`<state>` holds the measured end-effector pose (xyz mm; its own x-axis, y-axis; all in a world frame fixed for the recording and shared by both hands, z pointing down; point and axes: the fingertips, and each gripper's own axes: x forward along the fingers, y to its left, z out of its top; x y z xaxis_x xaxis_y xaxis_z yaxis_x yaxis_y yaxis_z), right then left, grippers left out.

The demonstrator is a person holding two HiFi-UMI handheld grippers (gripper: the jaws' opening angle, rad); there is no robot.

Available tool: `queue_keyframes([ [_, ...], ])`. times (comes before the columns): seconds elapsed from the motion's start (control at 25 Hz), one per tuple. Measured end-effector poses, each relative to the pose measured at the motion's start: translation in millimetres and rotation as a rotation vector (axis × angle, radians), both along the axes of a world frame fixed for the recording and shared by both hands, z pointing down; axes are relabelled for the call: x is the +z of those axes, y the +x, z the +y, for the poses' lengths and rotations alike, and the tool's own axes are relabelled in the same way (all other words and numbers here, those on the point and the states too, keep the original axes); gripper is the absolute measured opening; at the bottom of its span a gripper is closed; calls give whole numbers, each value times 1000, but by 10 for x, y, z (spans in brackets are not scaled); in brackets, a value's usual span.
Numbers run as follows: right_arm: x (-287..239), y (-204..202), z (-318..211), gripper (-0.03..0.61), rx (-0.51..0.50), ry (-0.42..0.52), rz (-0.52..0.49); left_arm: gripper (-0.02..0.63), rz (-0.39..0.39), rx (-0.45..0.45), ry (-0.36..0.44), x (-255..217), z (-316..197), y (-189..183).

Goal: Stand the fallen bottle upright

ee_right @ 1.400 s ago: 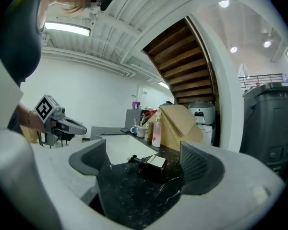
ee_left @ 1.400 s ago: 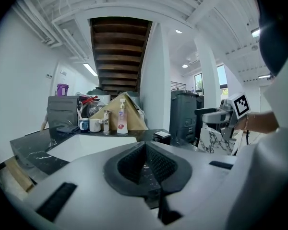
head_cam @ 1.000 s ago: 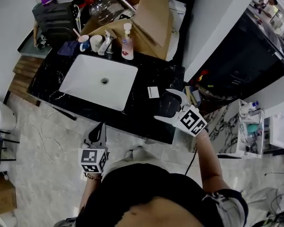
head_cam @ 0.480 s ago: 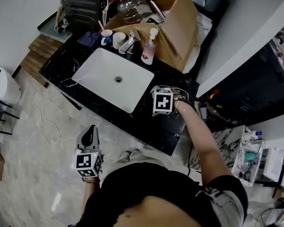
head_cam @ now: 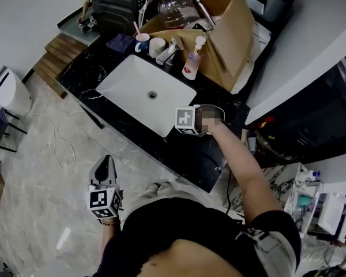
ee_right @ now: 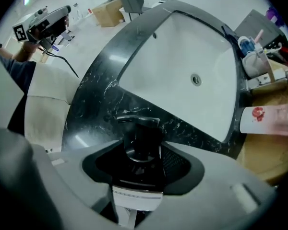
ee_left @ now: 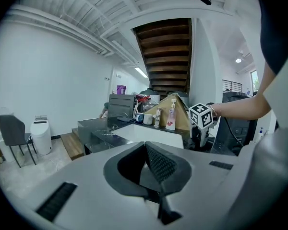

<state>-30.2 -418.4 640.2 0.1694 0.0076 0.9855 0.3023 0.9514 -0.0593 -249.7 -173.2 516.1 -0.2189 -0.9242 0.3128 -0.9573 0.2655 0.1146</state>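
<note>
- Left gripper (head_cam: 105, 165), one: tongs pressed together on nothing, held out over the floor in front of the desk.
- Desk (head_cam: 83, 77), one, black marbled.
- Cups (head_cam: 142, 41), two, at the back of the desk.
- Sink (head_cam: 132, 91), one, white.
- Right gripper (ee_right: 143, 143), one: pointing down at the desk just right of the sink. Its tongs are closing on the black pump bottle (ee_right: 139, 169), pads against its sides near the neck.
- That bottle, one, lies on its side, pump head toward the sink.
- Soap bottle (head_cam: 191, 65), one, standing.
- Cardboard box (head_cam: 233, 30), one.
- Hazards, judged: a hold so near the neck may let the body swing or slip on lifting. The pump head may catch the sink's rim.
</note>
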Motion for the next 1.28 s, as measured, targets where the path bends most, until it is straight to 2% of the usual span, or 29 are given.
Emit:
queue_keyframes([
  [0.2, -24, -27, 33, 229, -39, 24, -50, 3, 2, 55, 0, 9, -129, 91],
  [0.32, -95, 38, 8, 227, 22, 18, -141, 3, -10, 87, 20, -82, -246, 151],
  [0.48, -409, 121, -139, 222, 240, 44, -417, 3, -12, 135, 18, -51, -359, 207],
  [0.64, -797, 251, -267, 222, 396, 219, -762, 3, -6, 184, 6, 7, -467, 296],
  [0.72, -873, 297, -311, 221, 511, 300, -936, 3, 0, 212, 1, 28, -544, 353],
  [0.84, -840, 308, -316, 221, 700, 344, -1108, 3, 0, 262, -1, 22, -673, 466],
  [0.92, -811, 325, -304, 221, 797, 355, -1157, 3, -8, 287, 7, -29, -750, 536],
  [1.0, -813, 340, -305, 221, 850, 376, -1177, 3, -14, 301, 12, -75, -799, 575],
  [1.16, -824, 344, -304, 221, 887, 415, -1226, 3, -17, 318, 2, -58, -823, 602],
  [1.28, -835, 344, -307, 221, 873, 421, -1247, 3, -18, 329, -15, -9, -819, 619],
])
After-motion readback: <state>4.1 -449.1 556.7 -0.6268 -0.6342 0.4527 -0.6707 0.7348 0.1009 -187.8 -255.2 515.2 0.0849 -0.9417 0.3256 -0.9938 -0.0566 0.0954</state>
